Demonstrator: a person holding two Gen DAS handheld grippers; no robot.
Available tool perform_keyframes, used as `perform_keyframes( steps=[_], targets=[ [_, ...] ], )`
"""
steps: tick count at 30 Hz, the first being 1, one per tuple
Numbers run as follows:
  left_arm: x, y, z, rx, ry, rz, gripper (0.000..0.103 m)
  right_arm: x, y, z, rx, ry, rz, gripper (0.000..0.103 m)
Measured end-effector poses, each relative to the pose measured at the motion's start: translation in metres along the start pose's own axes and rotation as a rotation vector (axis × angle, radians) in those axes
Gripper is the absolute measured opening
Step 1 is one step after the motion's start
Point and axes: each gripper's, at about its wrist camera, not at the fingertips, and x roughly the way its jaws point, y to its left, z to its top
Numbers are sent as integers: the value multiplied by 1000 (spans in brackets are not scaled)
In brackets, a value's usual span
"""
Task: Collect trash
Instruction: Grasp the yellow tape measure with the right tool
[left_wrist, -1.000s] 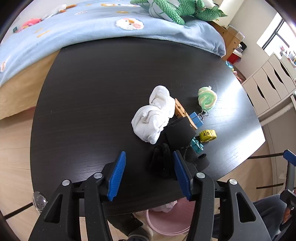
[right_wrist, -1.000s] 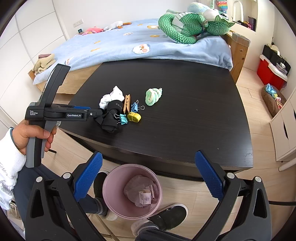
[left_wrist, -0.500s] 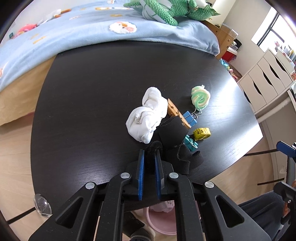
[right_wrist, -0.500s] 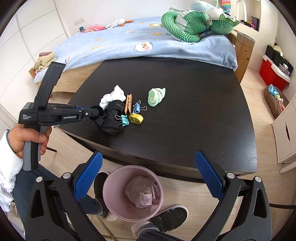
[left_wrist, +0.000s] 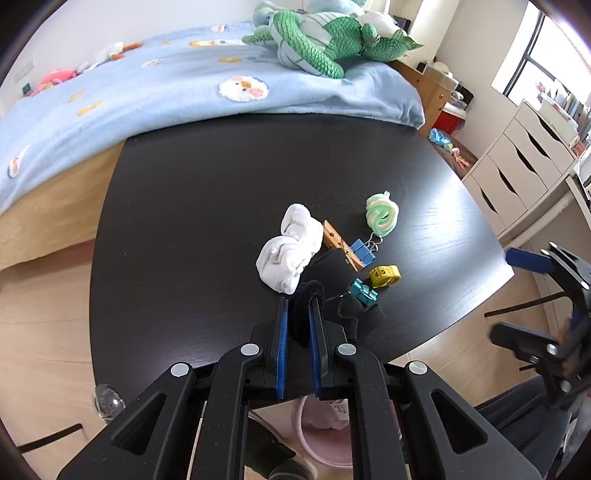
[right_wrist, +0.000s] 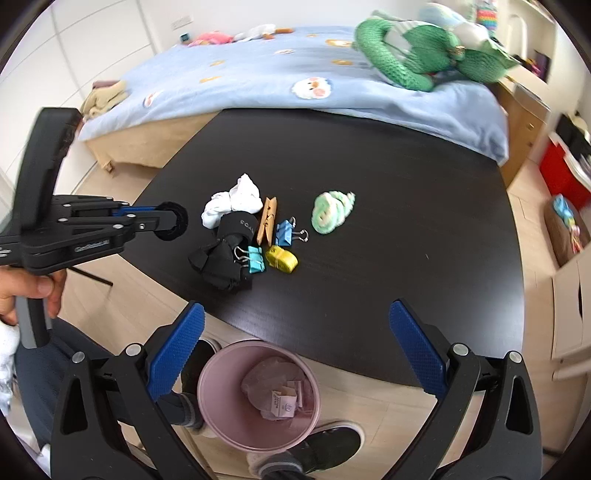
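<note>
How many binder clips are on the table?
2: a blue binder clip beside the wooden clothespin, a teal binder clip by the yellow tape. Black fabric could hide more.

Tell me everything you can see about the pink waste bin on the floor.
The pink round plastic waste bin stands upright on the pale wooden floor, just off the near edge of the black table and partly beneath it in the left wrist view. Its mouth is open, with no lid. Inside lie crumpled pale paper or tissue and a small white printed tag. It sits between the open blue-padded fingers of the right gripper, which does not touch it. A dark shoe is beside it.
</note>
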Motion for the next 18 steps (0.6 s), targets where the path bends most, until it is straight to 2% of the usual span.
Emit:
perform_keyframes(
  steps=[11,18],
  targets=[
    [-9,1,0,0,-18,-8,10,52,2,25,-159,78,29,97],
    [-9,4,-2,-9,-18,-7,10,81,5,28,-229,146,54,70]
  ],
)
